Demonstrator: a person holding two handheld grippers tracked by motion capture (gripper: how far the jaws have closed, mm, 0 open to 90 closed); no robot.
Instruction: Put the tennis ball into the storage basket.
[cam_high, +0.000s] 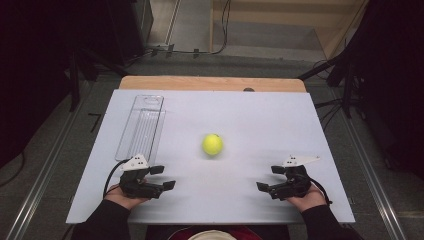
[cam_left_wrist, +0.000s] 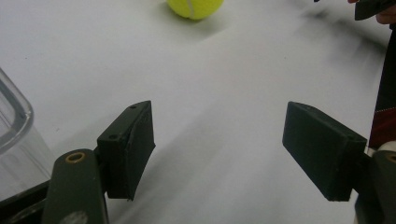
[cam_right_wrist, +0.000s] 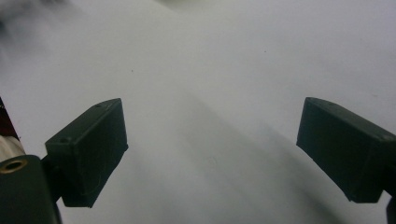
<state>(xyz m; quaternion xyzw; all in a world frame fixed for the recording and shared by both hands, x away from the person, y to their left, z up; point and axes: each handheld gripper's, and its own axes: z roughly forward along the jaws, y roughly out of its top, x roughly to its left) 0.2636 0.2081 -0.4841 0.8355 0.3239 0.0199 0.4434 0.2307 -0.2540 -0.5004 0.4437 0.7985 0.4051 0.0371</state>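
both hands rested low at the near edge of the white board (cam_high: 280, 115), the left gripper (cam_high: 162, 178) and right gripper (cam_high: 267, 179) pointing inward, jaws spread wide and empty; the tennis ball (cam_high: 212, 144) lay between them, farther out, beside a clear tray (cam_high: 142, 125)

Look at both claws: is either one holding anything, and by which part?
Nothing is held. The left claw and right claw stand open over the white board; the tennis ball lies apart.

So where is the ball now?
In the high view the ball lies near the middle of the white table, right of the clear tray, ahead of both grippers and touching nothing.
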